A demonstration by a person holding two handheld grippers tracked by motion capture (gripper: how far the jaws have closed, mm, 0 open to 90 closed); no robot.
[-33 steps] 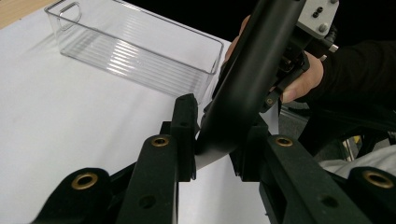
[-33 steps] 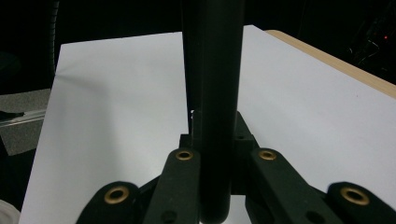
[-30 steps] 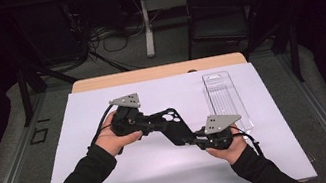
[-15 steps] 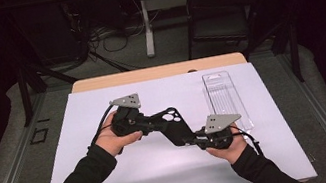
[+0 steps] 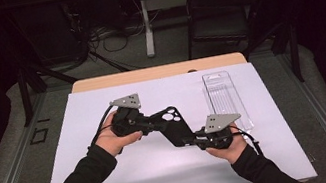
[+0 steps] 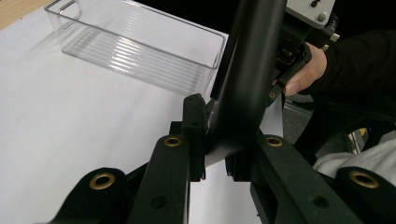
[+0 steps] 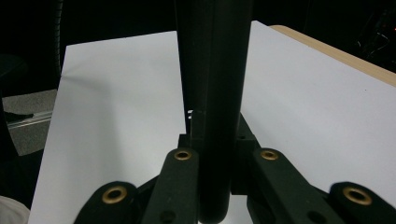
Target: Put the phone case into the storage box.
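High view: a person's two forearms come in from the bottom, each hand holding a gripper above a white sheet (image 5: pixel 116 181) that covers the table (image 5: pixel 157 72). Between the grippers spans a flat black case (image 5: pixel 173 125), shaped like a phone case with round camera holes at its upper end, held clear of the sheet and slanting from upper left to lower right. The left gripper (image 5: pixel 152 122) grips its upper end; the right gripper (image 5: pixel 193 140) grips its lower end. A clear tray (image 5: pixel 225 101) lies on the sheet just beyond the right gripper, apart from the case.

Left gripper view: the jaws are nearly closed and have just been narrowing, with the case (image 6: pixel 245 79) edge-on between them and the pads pressing on both its faces. The right hand (image 6: pixel 303 72) shows at the case's far end, and the tray (image 6: pixel 140 49) lies empty behind.

Right gripper view: the jaws are clamped tight on the case (image 7: pixel 215 93), which rises straight up between them, edge-on, over the sheet (image 7: pixel 116 107).
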